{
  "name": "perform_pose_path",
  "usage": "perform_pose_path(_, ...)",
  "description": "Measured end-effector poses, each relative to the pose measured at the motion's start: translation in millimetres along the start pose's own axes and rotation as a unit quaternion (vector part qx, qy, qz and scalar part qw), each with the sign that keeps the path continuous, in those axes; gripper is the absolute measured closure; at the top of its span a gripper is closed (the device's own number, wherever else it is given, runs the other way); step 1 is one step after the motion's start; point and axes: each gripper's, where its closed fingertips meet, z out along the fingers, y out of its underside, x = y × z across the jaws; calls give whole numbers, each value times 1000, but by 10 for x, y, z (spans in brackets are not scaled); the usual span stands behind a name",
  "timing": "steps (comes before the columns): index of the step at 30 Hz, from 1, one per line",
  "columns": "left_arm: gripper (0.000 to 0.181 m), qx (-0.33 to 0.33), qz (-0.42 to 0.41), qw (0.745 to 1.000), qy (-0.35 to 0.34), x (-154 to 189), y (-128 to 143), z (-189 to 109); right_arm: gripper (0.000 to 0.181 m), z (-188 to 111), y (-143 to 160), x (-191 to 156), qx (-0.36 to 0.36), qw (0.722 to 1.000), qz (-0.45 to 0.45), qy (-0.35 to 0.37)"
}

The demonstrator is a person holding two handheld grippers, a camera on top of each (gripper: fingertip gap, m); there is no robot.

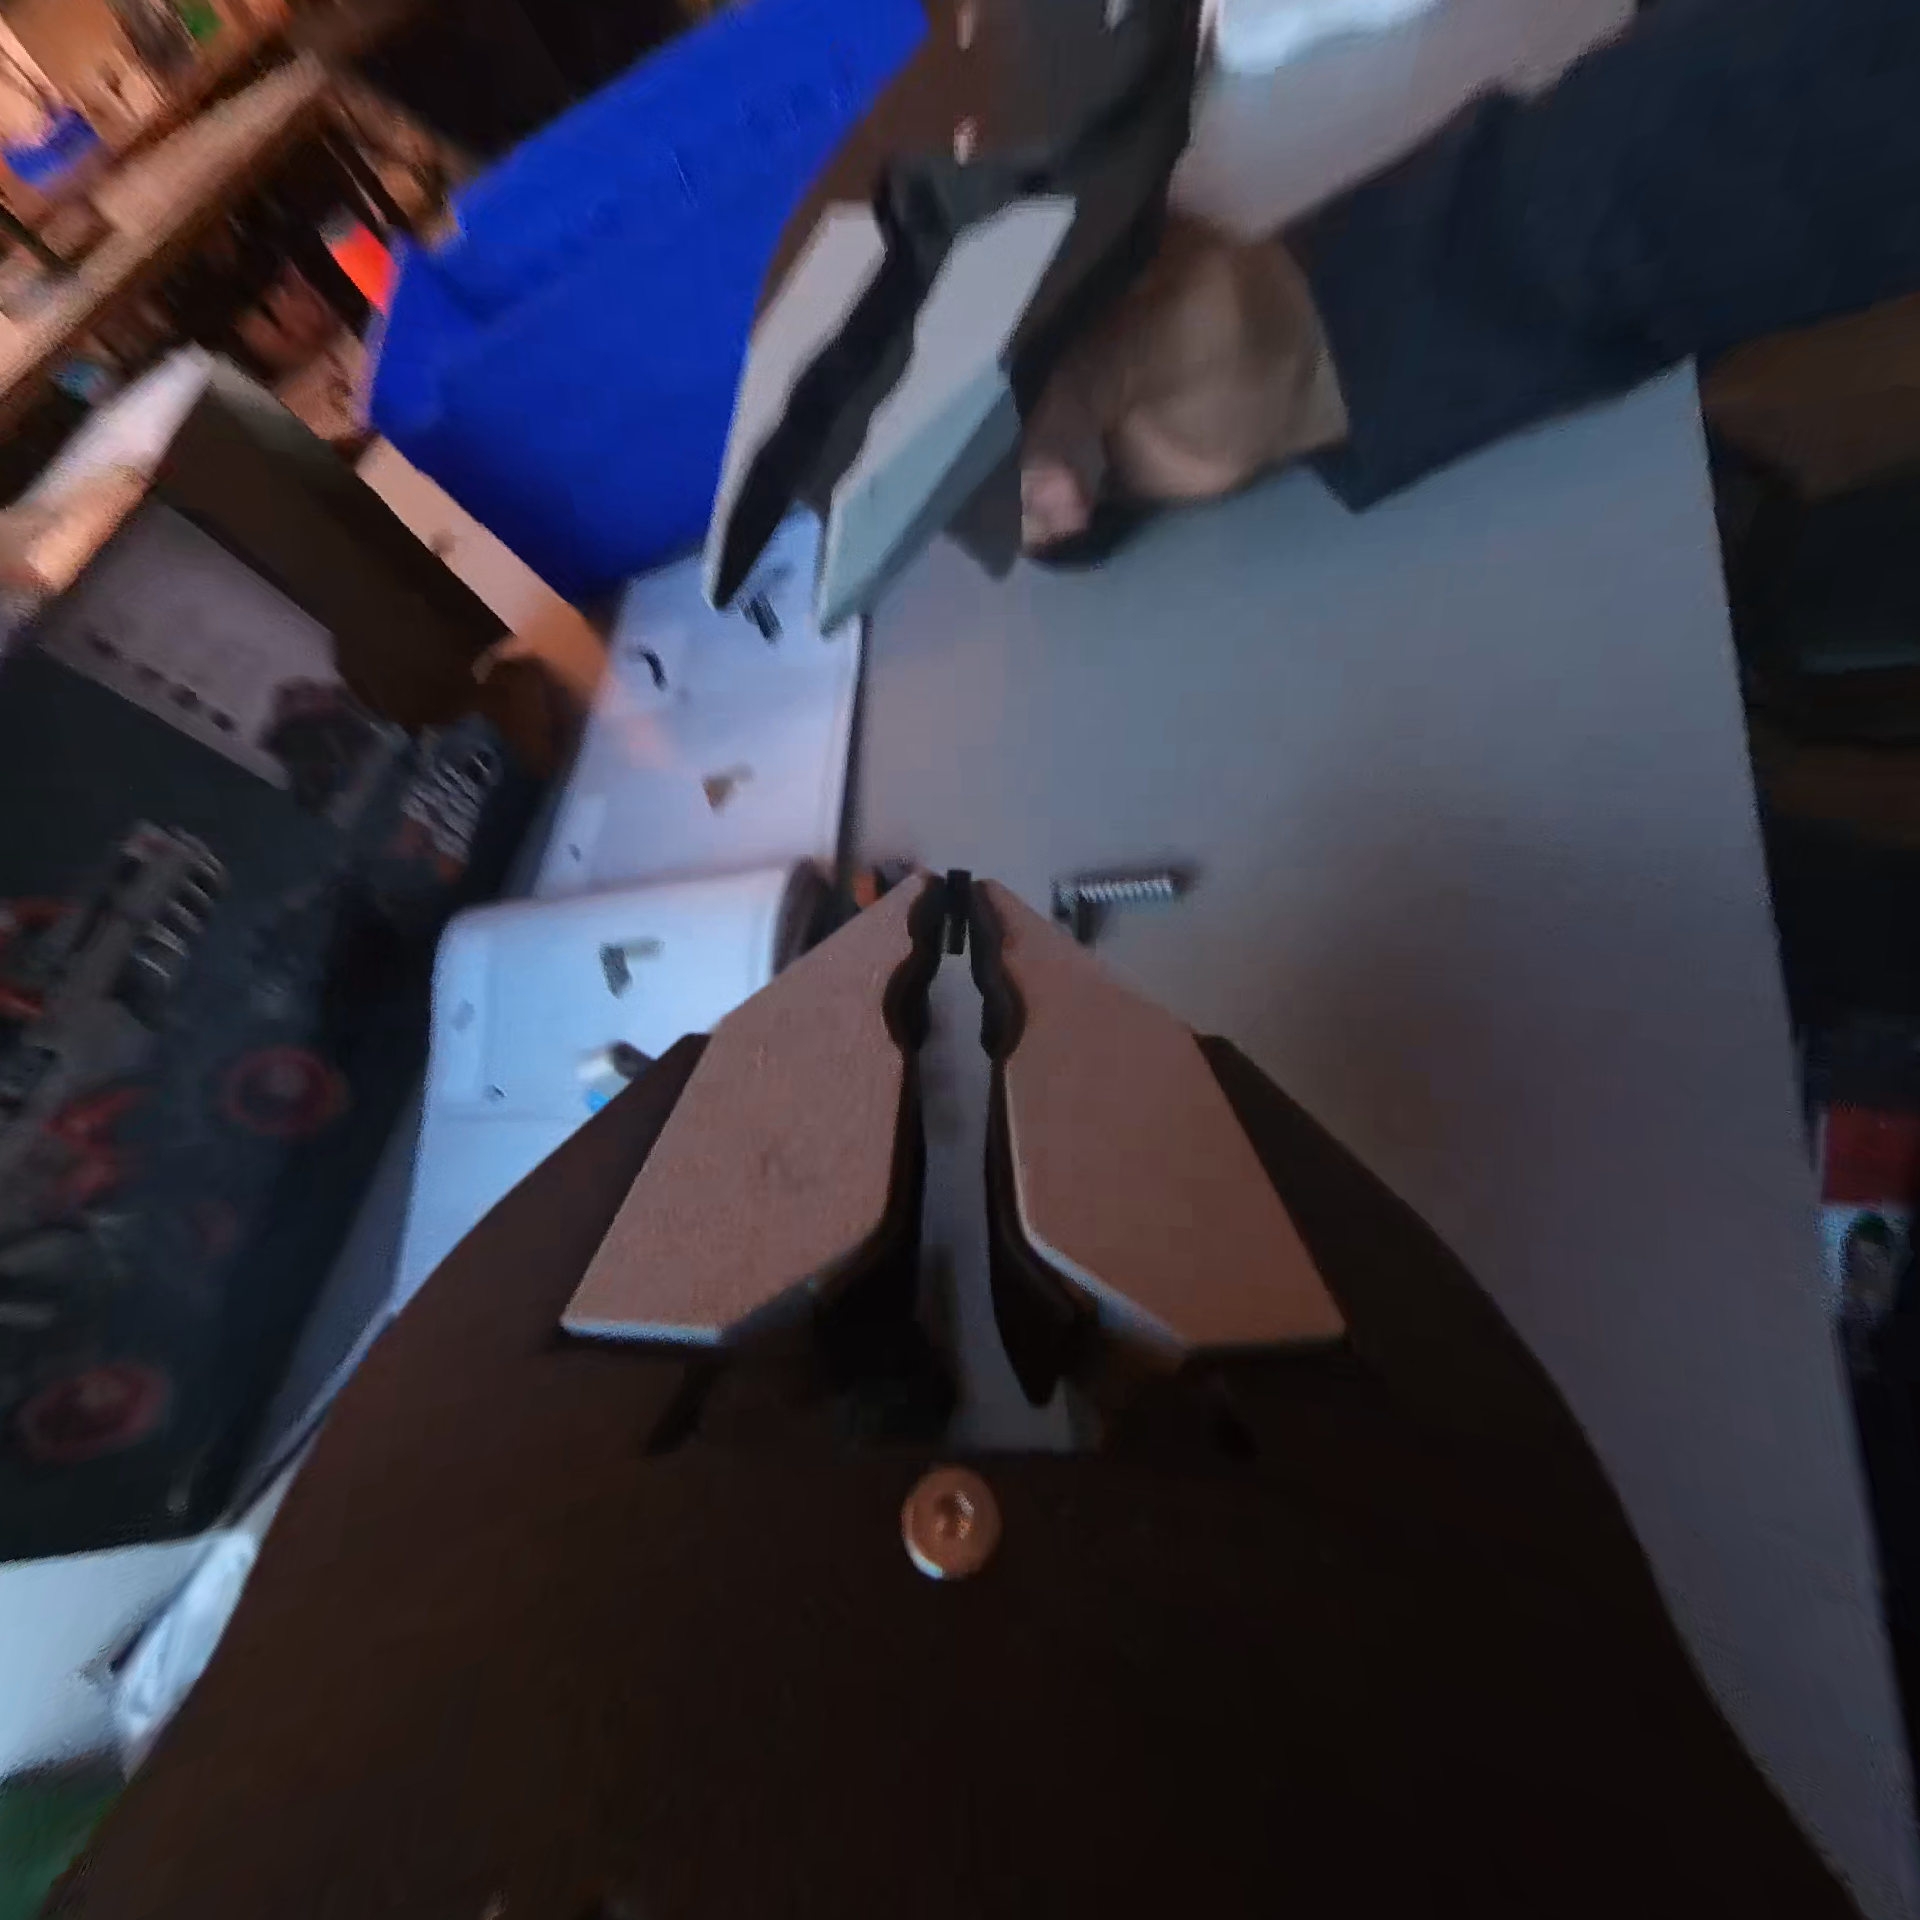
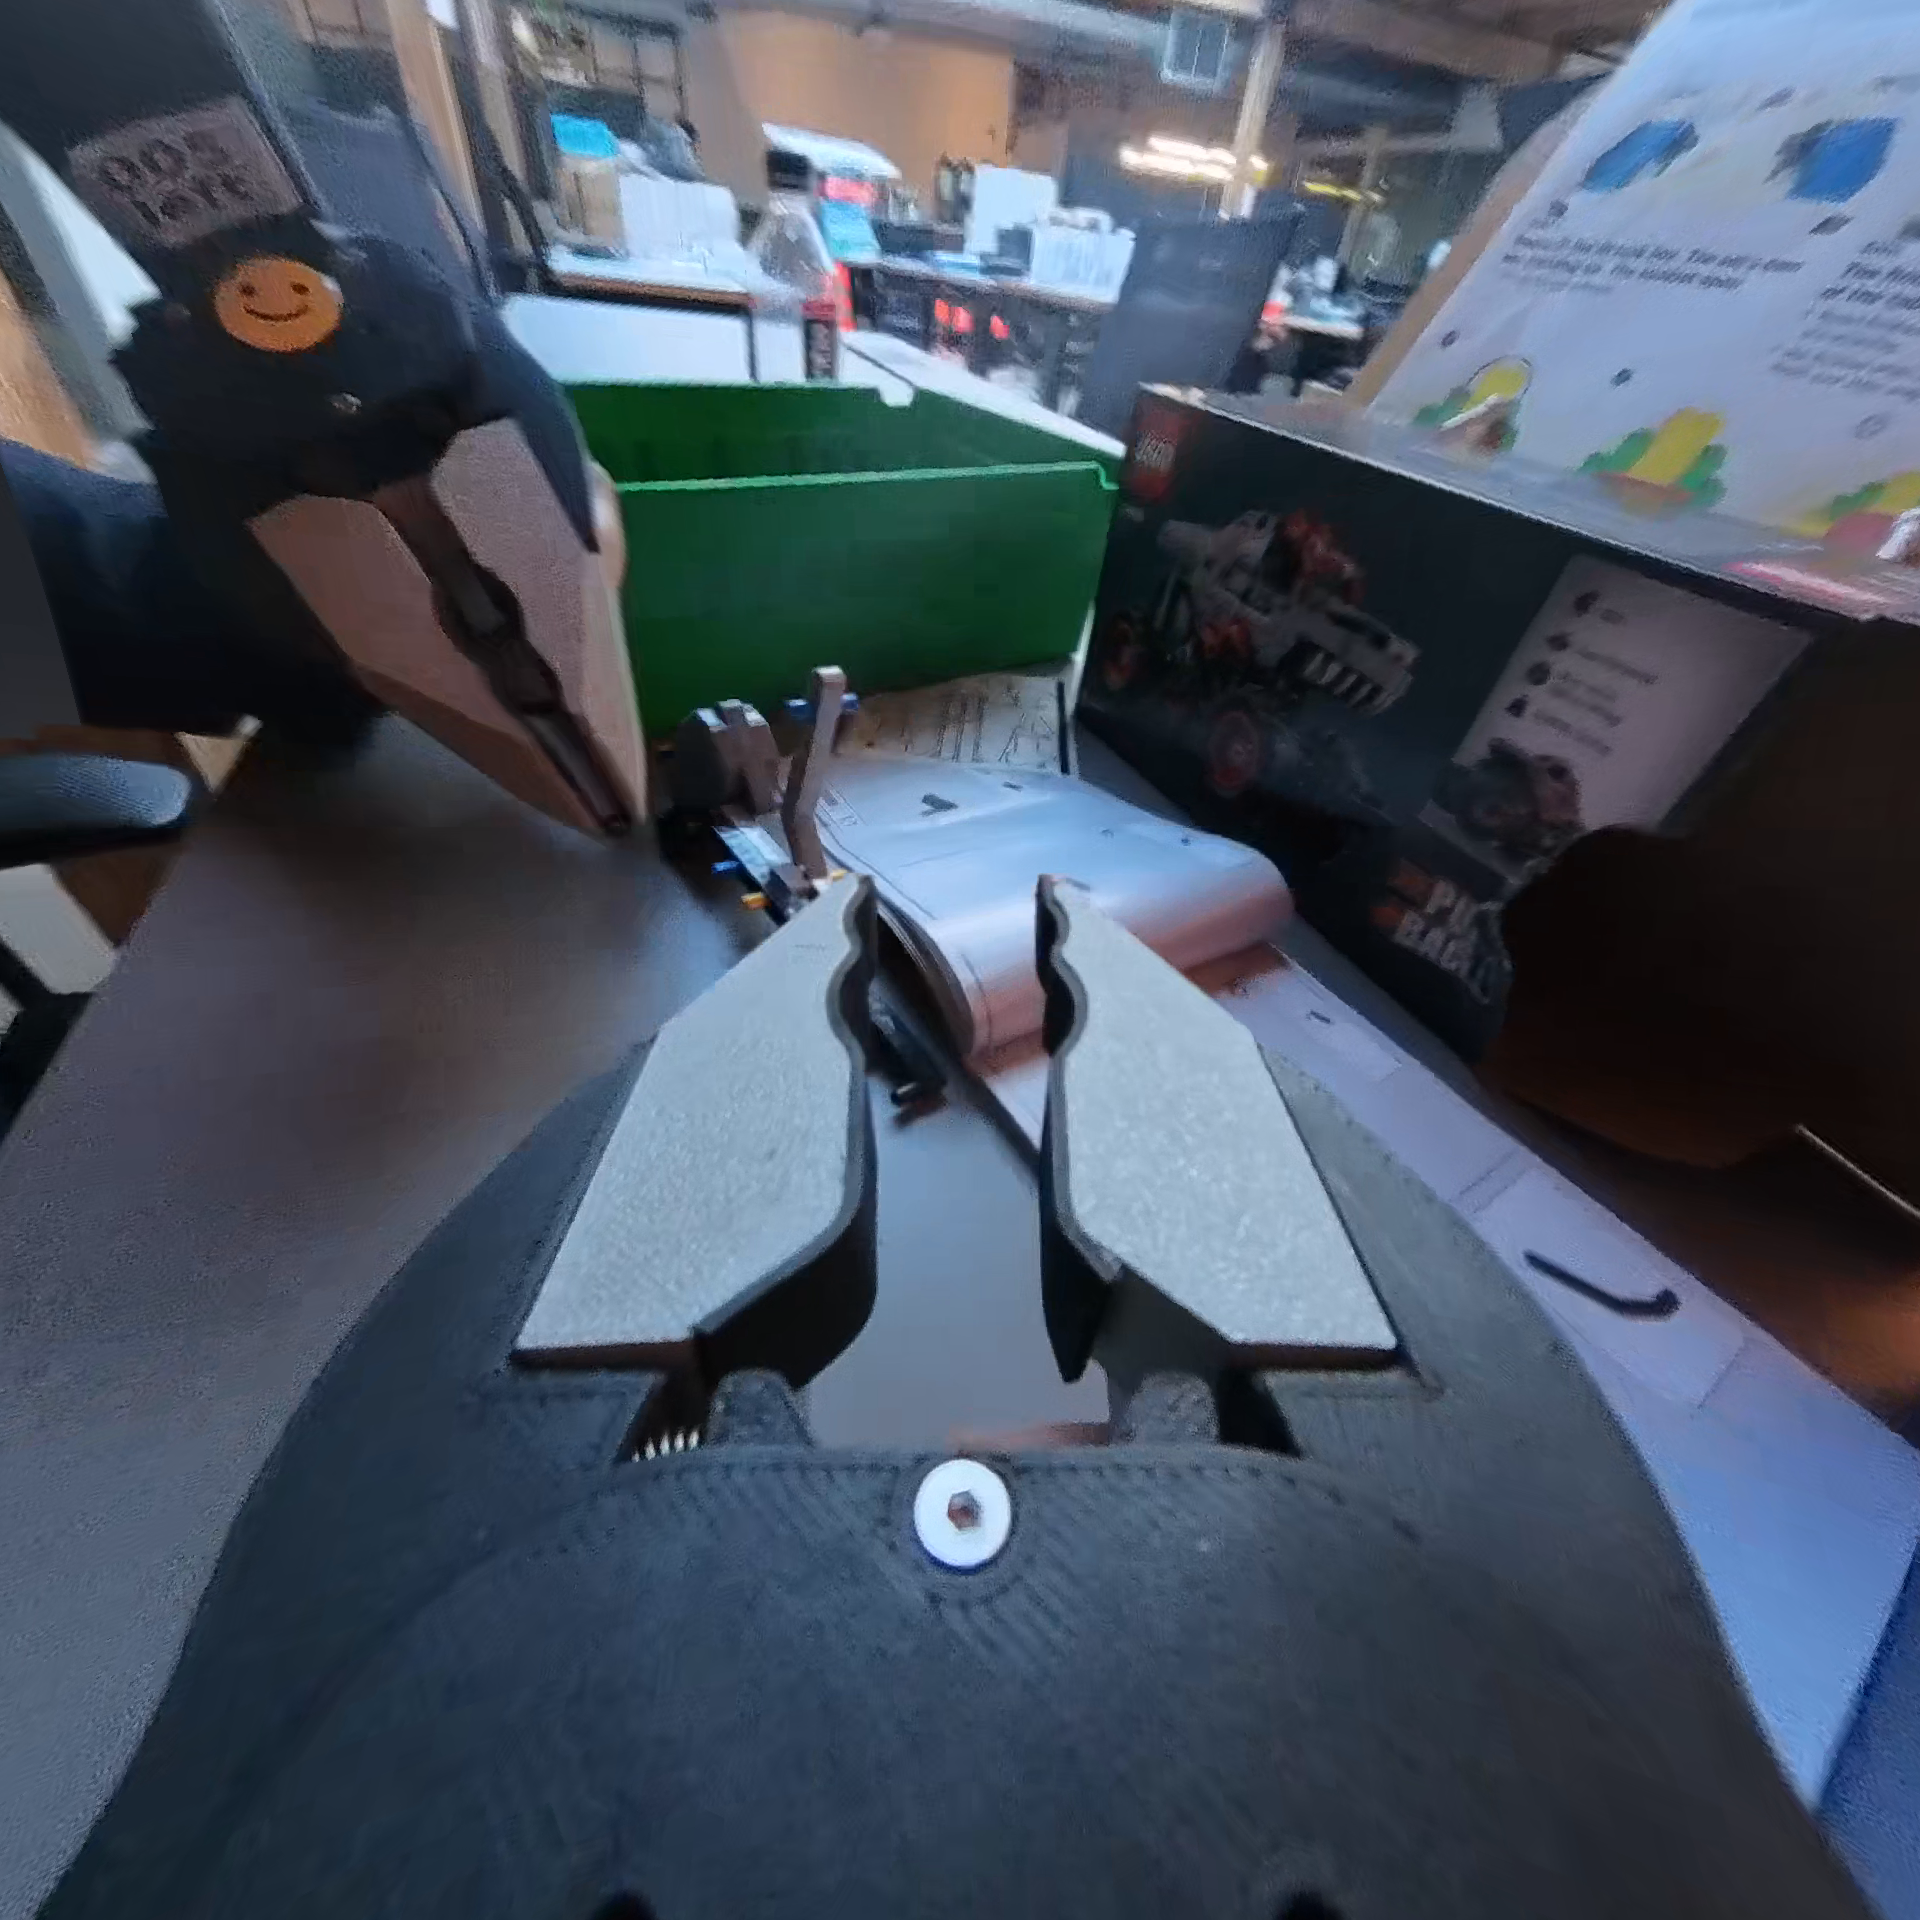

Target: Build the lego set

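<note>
- On the table, past my right claw (image 2: 951, 914), sits my half-built lego model (image 2: 764, 790), near the green bin (image 2: 862, 561).
- My right claw is wide and holds nothing.
- My left claw (image 1: 951, 904) is nearly closed, pinching a tiny black piece (image 1: 953, 914).
- I think lots is left: the model is small, dark, with one grey arm sticking up.
- Far right, the open booklet (image 2: 1049, 862) lies by the lego box (image 2: 1351, 665).
</note>
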Motion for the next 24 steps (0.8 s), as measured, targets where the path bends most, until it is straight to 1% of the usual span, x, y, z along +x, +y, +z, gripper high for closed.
perform_pose_path(2,179,24,9,999,-19,-91,-67,38,156,45,3,-60,-2,998,32,-50)
perform_pose_path(5,179,25,13,999,-35,-67,-57,105,165,55,-131,-269,34,989,76,-125)
perform_pose_path(7,179,18,36,997,-67,-110,-36,104,171,72,-173,-380,41,983,91,-153)
perform_pose_path(9,178,14,68,992,-106,-199,-28,75,171,136,-133,-420,25,983,96,-153)
perform_pose_path(12,179,23,69,993,-96,-134,-59,96,172,241,-97,-502,5,979,123,-161)
perform_pose_path(14,179,14,73,992,-98,-125,-25,127,172,292,-89,-569,-3,974,149,-172)
perform_pose_path(16,178,6,75,992,-101,-126,5,138,173,321,-58,-552,-14,974,160,-160)
perform_pose_path(18,179,17,81,990,-111,-138,-43,104,174,315,-53,-505,-12,974,171,-147)
perform_pose_path(21,179,27,101,985,-139,-179,-104,49,171,299,-39,-538,-17,962,213,-169)
perform_pose_path(24,179,12,124,981,-148,-170,-77,71,168,307,-70,-590,-9,950,248,-192)
